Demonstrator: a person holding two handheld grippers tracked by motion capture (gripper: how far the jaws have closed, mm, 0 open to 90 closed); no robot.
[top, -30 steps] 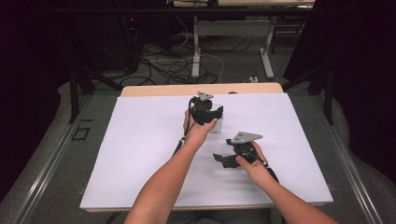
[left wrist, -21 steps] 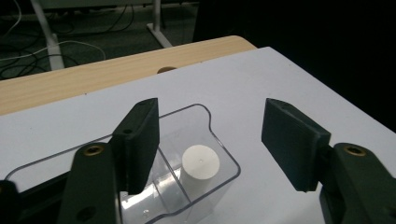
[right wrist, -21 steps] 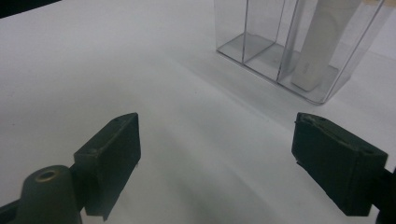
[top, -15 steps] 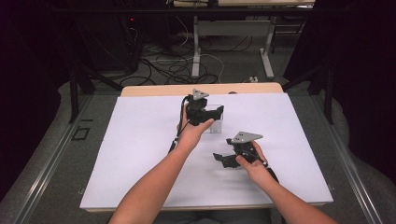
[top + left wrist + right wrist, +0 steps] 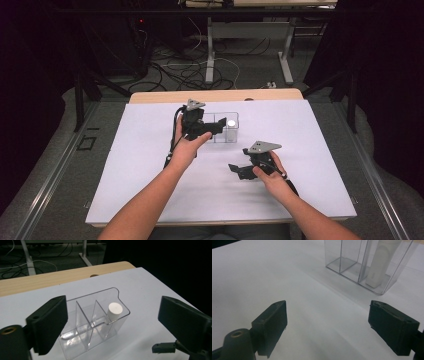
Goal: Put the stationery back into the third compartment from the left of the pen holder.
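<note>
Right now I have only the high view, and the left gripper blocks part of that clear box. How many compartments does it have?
Observer: Three, per the left gripper view; the clear box has two dividers.
Operator: Which one holds the white piece?
Observer: The end compartment, at the right in that view; the white cylinder leans there, the other two are empty.
Operator: Is the left gripper open?
Observer: Yes, the left gripper has its jaws wide apart, short of the box.
Operator: And the right one?
Observer: The right gripper is open over bare white table.

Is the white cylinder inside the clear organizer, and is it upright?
Inside, leaning slightly: the white cylinder stands in an end compartment of the clear organizer.
</note>
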